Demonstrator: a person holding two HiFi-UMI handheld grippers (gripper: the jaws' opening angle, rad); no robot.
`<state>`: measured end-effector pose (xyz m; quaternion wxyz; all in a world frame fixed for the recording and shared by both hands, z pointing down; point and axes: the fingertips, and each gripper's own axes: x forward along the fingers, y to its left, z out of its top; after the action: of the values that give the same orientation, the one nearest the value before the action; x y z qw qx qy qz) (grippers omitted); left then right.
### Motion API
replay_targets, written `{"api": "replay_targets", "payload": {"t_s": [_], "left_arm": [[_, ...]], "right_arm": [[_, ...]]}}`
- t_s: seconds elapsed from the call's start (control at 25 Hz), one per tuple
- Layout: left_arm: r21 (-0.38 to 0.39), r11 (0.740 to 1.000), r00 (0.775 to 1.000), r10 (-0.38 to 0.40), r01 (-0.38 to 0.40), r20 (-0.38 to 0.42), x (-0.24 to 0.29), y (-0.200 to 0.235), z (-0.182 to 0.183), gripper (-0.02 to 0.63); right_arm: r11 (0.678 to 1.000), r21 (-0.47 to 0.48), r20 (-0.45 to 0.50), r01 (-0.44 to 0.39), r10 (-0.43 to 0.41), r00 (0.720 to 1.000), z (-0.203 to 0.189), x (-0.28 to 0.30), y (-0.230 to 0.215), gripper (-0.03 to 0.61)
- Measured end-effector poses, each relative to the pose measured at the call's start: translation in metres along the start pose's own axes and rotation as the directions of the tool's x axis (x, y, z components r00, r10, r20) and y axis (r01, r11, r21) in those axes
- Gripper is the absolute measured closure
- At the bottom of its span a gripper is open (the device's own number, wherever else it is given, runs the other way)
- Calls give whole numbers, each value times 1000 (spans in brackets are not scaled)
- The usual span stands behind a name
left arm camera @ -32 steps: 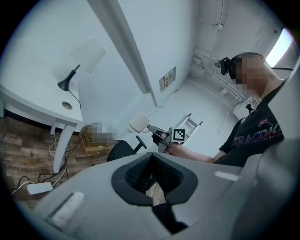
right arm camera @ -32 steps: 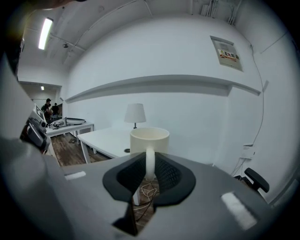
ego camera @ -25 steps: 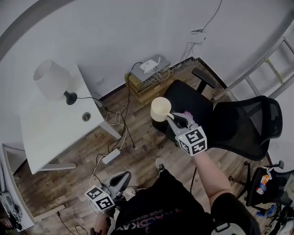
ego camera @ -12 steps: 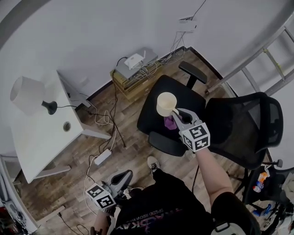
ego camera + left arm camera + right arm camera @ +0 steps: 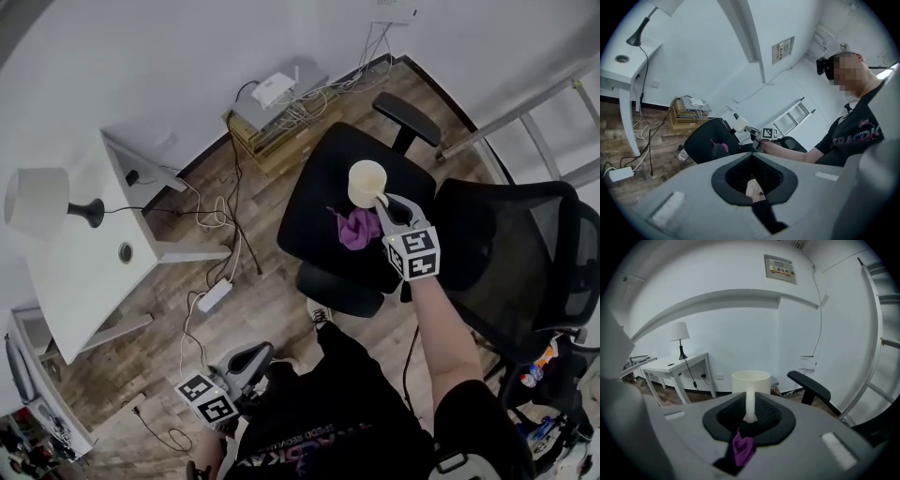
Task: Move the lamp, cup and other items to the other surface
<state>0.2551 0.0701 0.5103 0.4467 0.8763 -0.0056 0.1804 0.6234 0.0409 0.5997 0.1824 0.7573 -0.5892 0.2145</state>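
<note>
My right gripper [image 5: 382, 202] is shut on the handle of a cream cup [image 5: 367, 183], which hangs upright just above the black office chair seat [image 5: 314, 202]. In the right gripper view the cup [image 5: 751, 380] stands straight ahead, its handle between my jaws [image 5: 750, 418]. A purple cloth [image 5: 356, 228] lies on the seat beside the cup. The white-shaded lamp [image 5: 37, 202] stands on the white table [image 5: 84, 281] far left. My left gripper [image 5: 239, 366] hangs low by the person's legs, jaws a narrow slit apart [image 5: 752, 187] and empty.
A stack of boxes with a router [image 5: 277, 103] and tangled cables sits by the wall. A power strip [image 5: 216, 295] lies on the wood floor. The chair's mesh backrest [image 5: 525, 262] rises right of the seat, a ladder [image 5: 534, 122] beyond it.
My right gripper has carried the cup down and over the chair seat, next to the purple cloth. The view has swung, so the table and lamp slid left. The left gripper stays low.
</note>
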Motion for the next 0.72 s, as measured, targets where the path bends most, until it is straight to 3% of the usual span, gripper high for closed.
{"api": "replay_targets", "payload": {"t_s": [0.36,0.72], "left_arm": [[-49,994,994,93,-96,-55,0,12,-20,621],[-119,975,979,178,-189,-96,-16,24,-49,621]], "right_arm": [[997,49,-127,57,-50,991,-71,63,-42,526],[992,109,-198,64,-41,979,-103,125,-44,526]]}}
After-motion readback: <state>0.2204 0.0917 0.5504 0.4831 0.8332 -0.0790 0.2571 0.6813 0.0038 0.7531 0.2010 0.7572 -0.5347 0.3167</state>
